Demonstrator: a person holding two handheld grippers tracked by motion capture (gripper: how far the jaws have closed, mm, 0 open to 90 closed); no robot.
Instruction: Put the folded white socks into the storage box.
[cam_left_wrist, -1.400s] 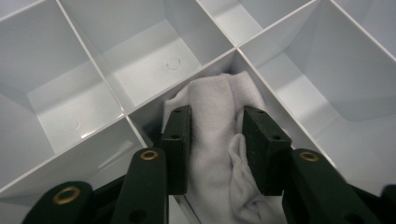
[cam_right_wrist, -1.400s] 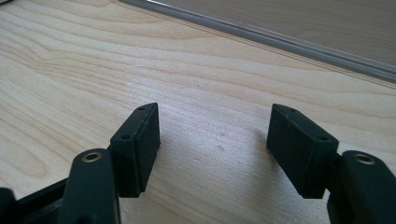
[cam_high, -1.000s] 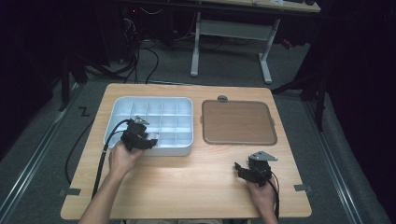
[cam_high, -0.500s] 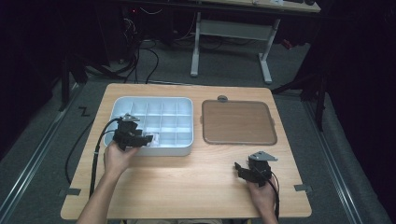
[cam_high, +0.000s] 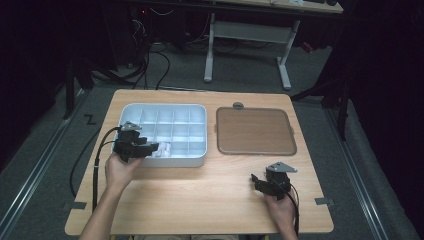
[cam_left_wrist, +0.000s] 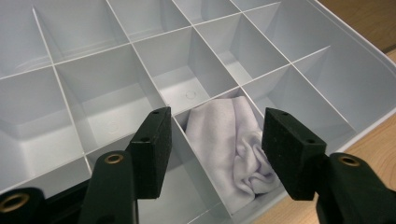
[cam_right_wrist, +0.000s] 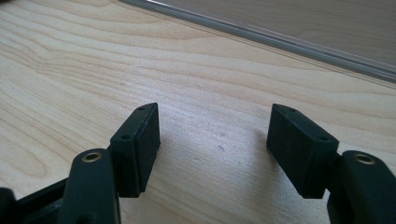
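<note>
A lab or recording room, dark around one lit wooden table (cam_high: 200, 200), grey carpet floor (cam_high: 45, 135) under it, black cables (cam_high: 150, 60) on the floor behind the table, a white desk frame (cam_high: 245, 35) further behind, tape marks beside the table

From above, my surface (cam_high: 200, 200) is lit brightly and evenly while the floor and room around it fall off into near black, so the light sits overhead. That high view is soft and slightly grainy. Along my left tool (cam_left_wrist: 217, 154), the pale divided tray (cam_left_wrist: 327, 70) glows almost washed out, with gentle shadows in its cells and clear folds in the white cloth (cam_left_wrist: 233, 149). Along my right tool (cam_right_wrist: 215, 149), the wood grain is crisp nearby and blurs toward the far edge; soft shadows lie under the black pads.
</note>
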